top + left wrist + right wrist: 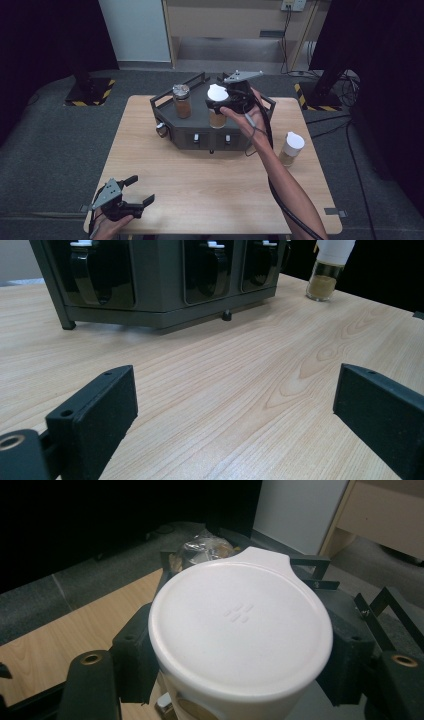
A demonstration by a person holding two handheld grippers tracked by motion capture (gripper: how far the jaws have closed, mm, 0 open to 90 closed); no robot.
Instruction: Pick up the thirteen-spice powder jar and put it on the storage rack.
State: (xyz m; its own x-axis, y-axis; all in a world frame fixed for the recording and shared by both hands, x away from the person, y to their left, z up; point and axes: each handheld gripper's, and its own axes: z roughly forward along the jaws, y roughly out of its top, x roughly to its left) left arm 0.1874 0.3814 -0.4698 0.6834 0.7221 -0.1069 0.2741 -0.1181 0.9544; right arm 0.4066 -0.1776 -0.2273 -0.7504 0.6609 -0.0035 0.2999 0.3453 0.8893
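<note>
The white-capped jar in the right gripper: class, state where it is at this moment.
In the high view, the white-capped jar is clamped in the right gripper over the black rack, right of the metal-lidded jar standing on it.

The jar with the white lid (217, 102) stands upright, its round lid with a small tab closed on top and brown powder visible through the clear lower body. It is over the dark rack (172, 122) at the far middle of the worktop, right of the metal-capped jar (182, 101). The tongs of the right gripper (240, 645) press on both sides just under its lid.
</note>
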